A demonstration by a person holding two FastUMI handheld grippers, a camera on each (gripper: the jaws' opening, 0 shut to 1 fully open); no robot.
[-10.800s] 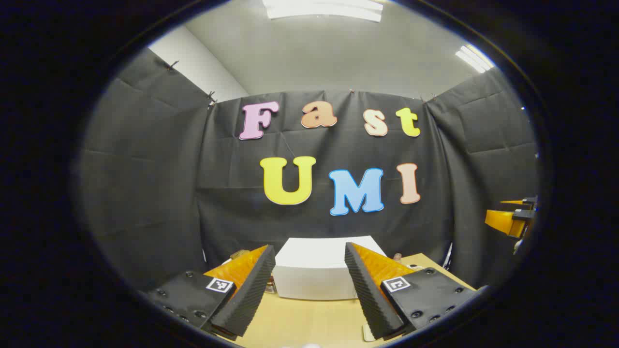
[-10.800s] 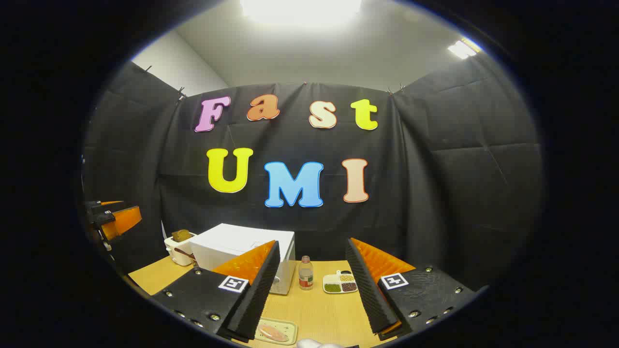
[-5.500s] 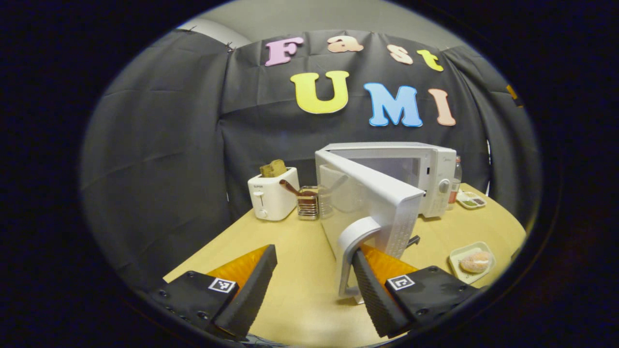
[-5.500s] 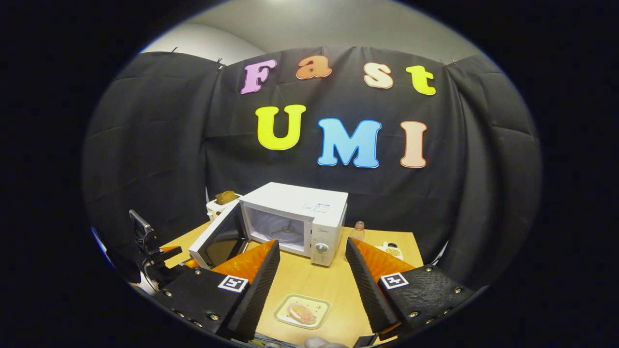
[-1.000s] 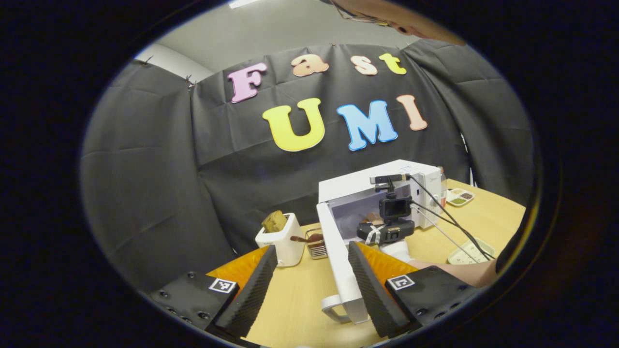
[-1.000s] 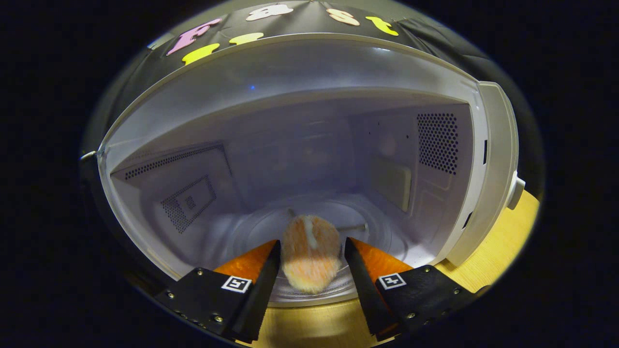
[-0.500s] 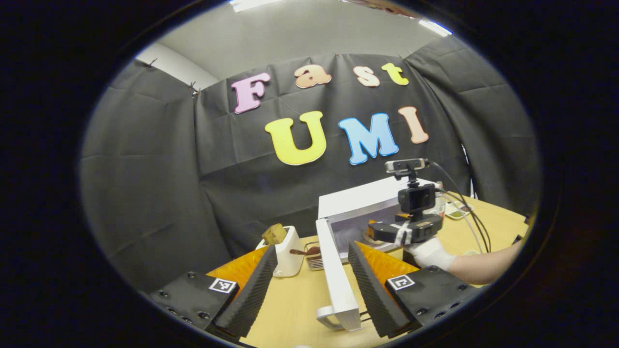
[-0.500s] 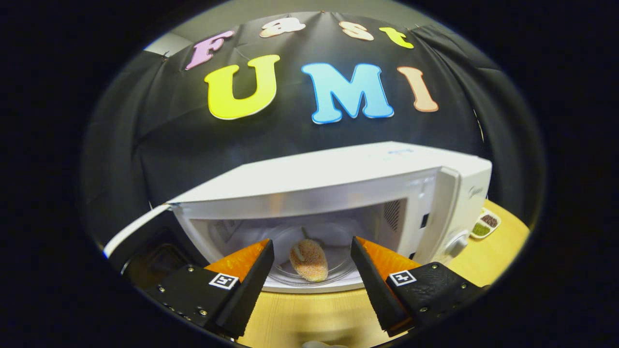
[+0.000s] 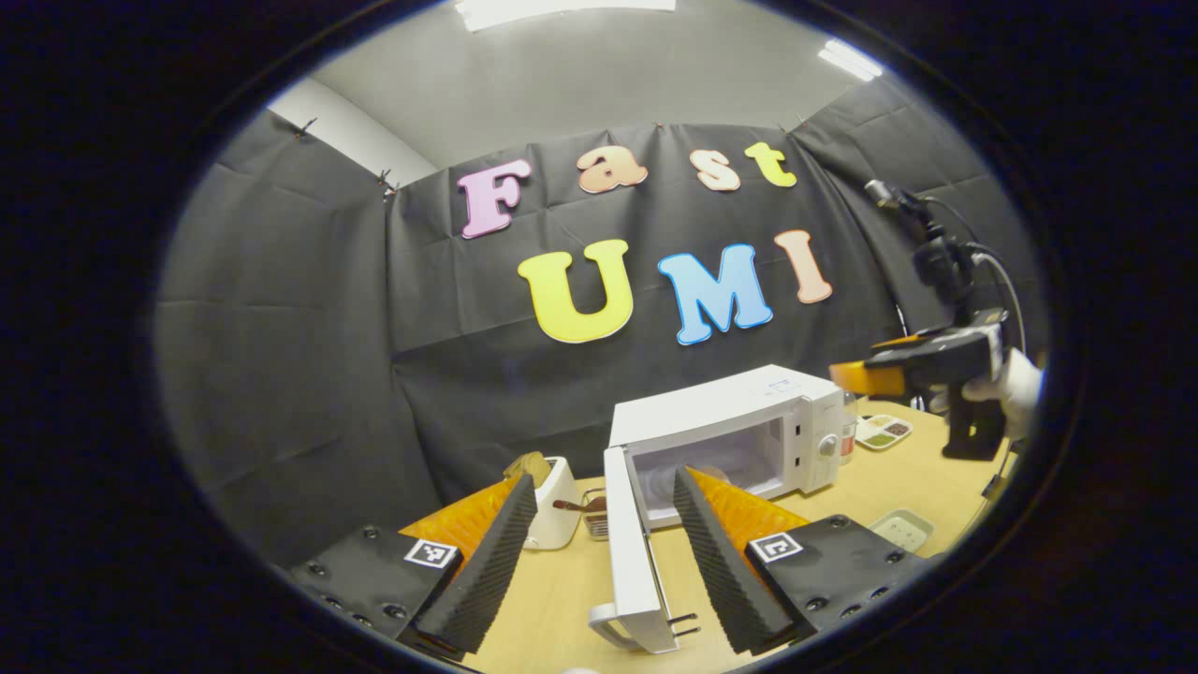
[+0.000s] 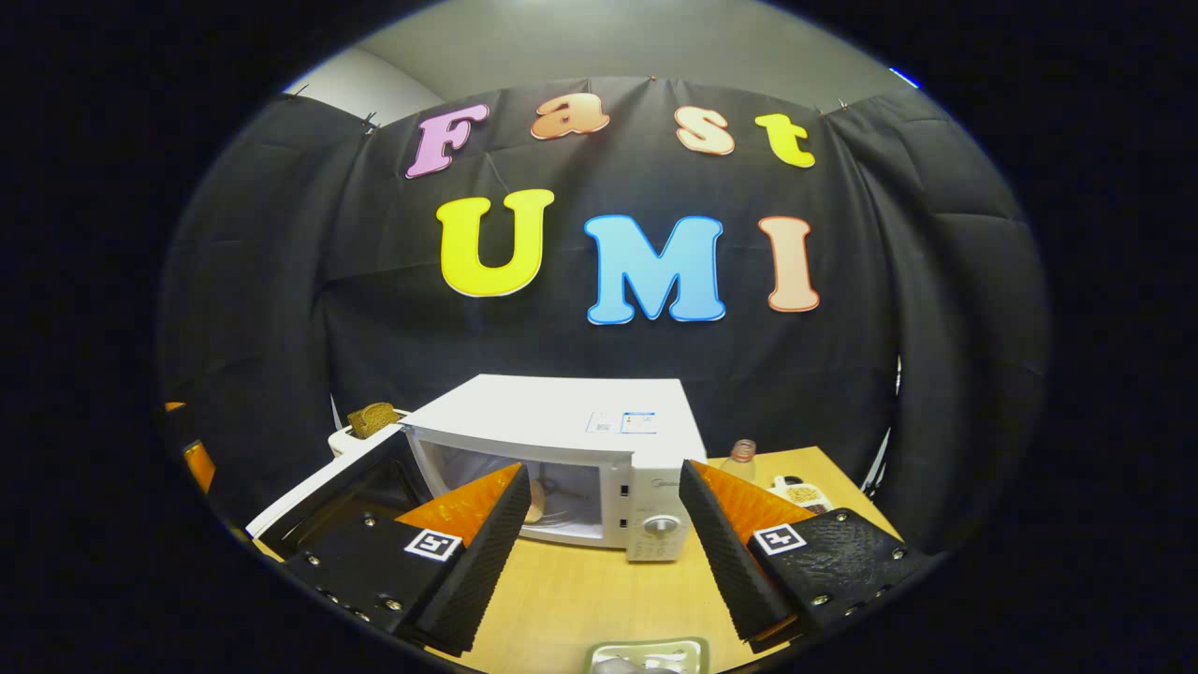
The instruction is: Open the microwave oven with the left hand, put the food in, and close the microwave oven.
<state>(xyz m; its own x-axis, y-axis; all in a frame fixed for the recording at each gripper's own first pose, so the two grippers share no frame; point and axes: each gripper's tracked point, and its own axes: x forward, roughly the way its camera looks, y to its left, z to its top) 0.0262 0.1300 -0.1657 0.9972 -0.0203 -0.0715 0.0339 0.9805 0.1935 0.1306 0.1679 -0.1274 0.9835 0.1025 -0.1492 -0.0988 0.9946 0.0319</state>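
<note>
The booth's black cloth wall (image 10: pixel 281 309) closes the scene on three sides under a pale ceiling (image 9: pixel 580 75) with strip lights. Below it lies the light wooden table (image 10: pixel 599 590), which carries everything.

The microwave oven (image 10: pixel 571 440) is a white box standing near the back of the table, its long axis running side to side along the wall and its front facing the person. Its door (image 9: pixel 627 552) stands wide open, hinged at the oven's left side and swung out toward the left gripper view's camera, edge-on, with the handle (image 9: pixel 613 632) low at its outer end. The cavity is pale inside. In the right gripper view the food (image 10: pixel 536 501) shows as a small tan lump inside the cavity, partly hidden behind a finger. The control panel with a round knob (image 10: pixel 661 526) sits at the oven's right end.

Left of the oven stands a white toaster (image 9: pixel 552 510) with a slice of bread in it, and beside that a small container (image 9: pixel 596 515). To the right of the oven are a bottle (image 10: pixel 741 457) and a divided dish (image 9: pixel 883 432). A small empty tray (image 9: pixel 900 529) lies nearer the front.

The left gripper (image 9: pixel 599 552) is spread wide with nothing between its fingers; the door's edge shows in the gap farther off. The right gripper (image 10: pixel 599 552) is likewise spread and empty, held back from the oven.
</note>
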